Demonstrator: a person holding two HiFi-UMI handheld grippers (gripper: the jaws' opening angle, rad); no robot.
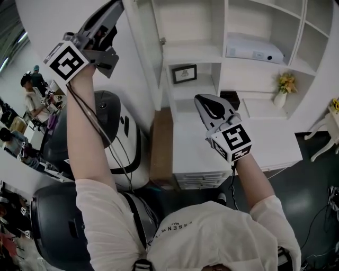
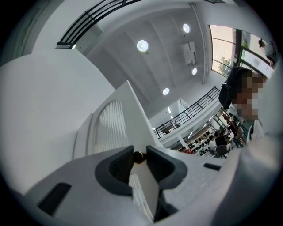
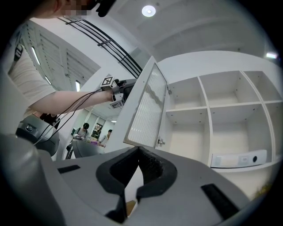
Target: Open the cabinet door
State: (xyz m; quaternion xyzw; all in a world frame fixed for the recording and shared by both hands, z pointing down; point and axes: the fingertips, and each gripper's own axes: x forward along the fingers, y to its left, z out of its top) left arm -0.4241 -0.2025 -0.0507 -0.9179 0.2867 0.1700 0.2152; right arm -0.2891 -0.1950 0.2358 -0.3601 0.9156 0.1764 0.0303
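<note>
White shelving unit (image 1: 254,32) filled the background, with a person (image 1: 34,98) at far left. Left arm was stretched up and out, and the left gripper (image 1: 112,9) sat at the top edge of the head view, tips cut off there. Its jaws were clamped on the small brass knob (image 2: 138,157) of the cabinet door (image 3: 146,108). The door hung swung well out from the hinged side, ribbed panel showing. Right arm was bent forward, with the right gripper (image 1: 204,103) before the lower shelves, jaws pinched together on nothing. Knob was mostly hidden between the pads. Picture frame (image 1: 184,73) and flower vase (image 1: 283,90) sat on shelves to the right.
</note>
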